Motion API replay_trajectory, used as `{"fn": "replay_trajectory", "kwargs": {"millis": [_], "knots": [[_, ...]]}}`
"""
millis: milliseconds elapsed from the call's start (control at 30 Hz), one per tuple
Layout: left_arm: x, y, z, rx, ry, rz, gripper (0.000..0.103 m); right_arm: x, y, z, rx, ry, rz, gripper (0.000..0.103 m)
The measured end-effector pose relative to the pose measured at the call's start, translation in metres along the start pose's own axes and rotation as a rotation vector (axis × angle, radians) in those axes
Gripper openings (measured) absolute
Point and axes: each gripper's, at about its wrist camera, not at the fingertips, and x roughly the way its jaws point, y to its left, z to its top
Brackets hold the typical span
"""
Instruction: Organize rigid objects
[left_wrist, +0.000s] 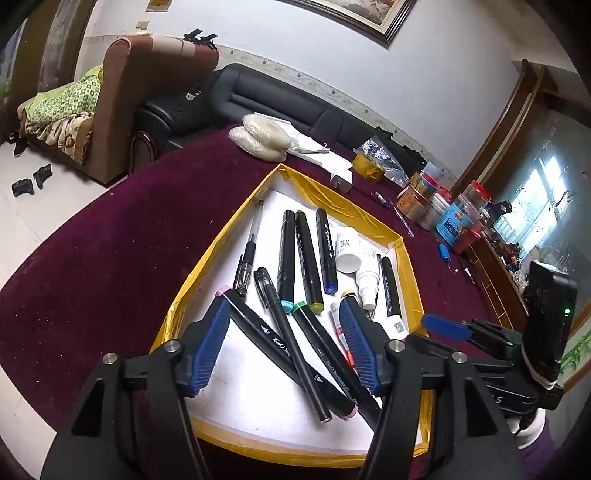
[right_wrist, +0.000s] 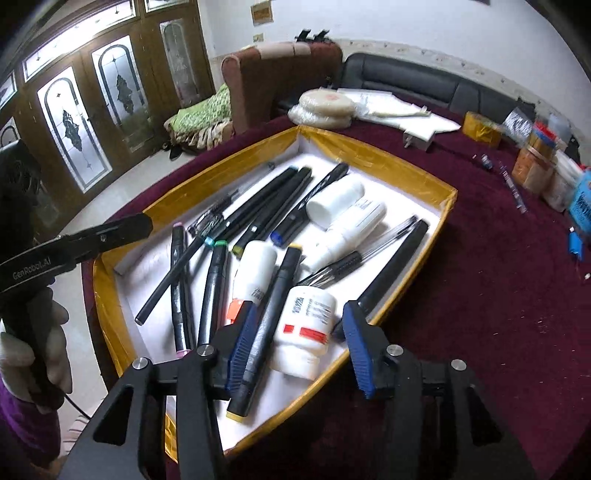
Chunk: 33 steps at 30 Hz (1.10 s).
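A shallow white tray with yellow-taped walls (left_wrist: 369, 210) (right_wrist: 376, 155) sits on the maroon table and holds several black markers (left_wrist: 288, 254) (right_wrist: 258, 328), pens and small white bottles (left_wrist: 347, 247) (right_wrist: 306, 332). My left gripper (left_wrist: 284, 339) is open, hovering over the tray's near end above crossed markers. My right gripper (right_wrist: 299, 343) is open over the tray's near corner, with a white red-labelled bottle and a yellow-capped marker between its fingers, not clamped. The right gripper also shows in the left wrist view (left_wrist: 447, 328), and the left one shows in the right wrist view (right_wrist: 122, 229).
On the table beyond the tray lie wrapped flat cakes (left_wrist: 262, 136) (right_wrist: 325, 107), white papers (right_wrist: 402, 110), a yellow tape roll (left_wrist: 365, 166) (right_wrist: 482, 129), jars (left_wrist: 424, 199) (right_wrist: 539, 162) and loose pens (right_wrist: 511, 184). Sofas (left_wrist: 155, 92) stand behind.
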Motion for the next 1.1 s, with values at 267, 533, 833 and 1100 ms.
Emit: {"fn": "replay_trajectory", "kwargs": {"millis": [267, 533, 833, 1100], "knots": [[-0.058, -0.054, 0.000, 0.183, -0.338, 0.276, 0.086, -0.024, -0.010, 0.001, 0.038, -0.098, -0.016, 0.047], [-0.060, -0.093, 0.015, 0.157, -0.322, -0.005, 0.103, -0.039, -0.018, -0.005, 0.098, -0.181, -0.066, 0.055], [-0.036, -0.111, 0.010, 0.157, -0.243, 0.251, 0.103, -0.049, -0.002, -0.017, -0.041, -0.225, -0.213, 0.067], [-0.027, -0.110, 0.007, 0.136, -0.196, 0.332, 0.103, -0.042, 0.000, -0.013, -0.068, -0.195, -0.222, 0.067]]}}
